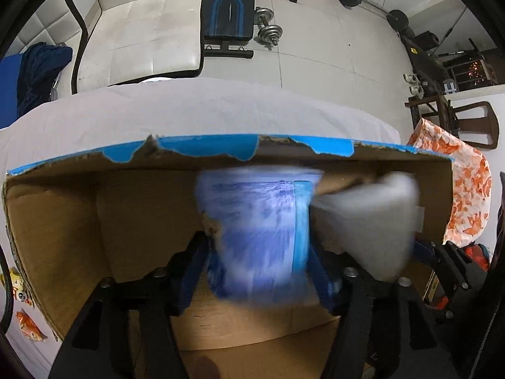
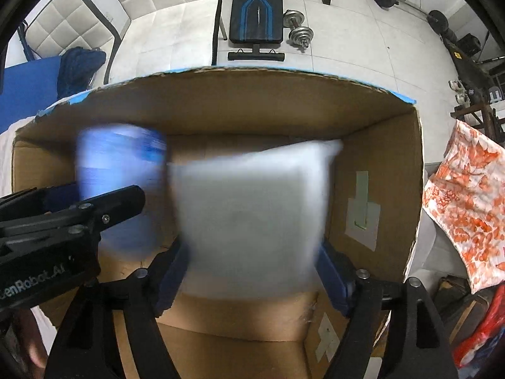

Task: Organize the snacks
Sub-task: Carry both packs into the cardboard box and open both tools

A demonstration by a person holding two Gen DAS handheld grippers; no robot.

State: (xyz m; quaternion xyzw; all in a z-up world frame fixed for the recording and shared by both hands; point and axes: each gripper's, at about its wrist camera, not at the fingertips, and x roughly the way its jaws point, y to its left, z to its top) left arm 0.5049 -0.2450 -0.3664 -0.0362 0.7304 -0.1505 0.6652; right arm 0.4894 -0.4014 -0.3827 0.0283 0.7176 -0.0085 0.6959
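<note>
Cardboard box (image 2: 378,164) | left tongs (image 1: 258,271) clamp upright blue packet (image 1: 262,230) | right tongs (image 2: 252,271) clamp upright white packet (image 2: 252,218)

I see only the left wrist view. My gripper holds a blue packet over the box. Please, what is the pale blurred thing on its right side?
Observer: A white packet, held between the right gripper fingers, above the cardboard box.
Operator: Is there something on the box's right inner wall?
Observer: Yes, pale tape patches.
Operator: Where is my blue packet relative to the white one?
Observer: The blue packet is to its left, close beside it; blur hides any contact.
</note>
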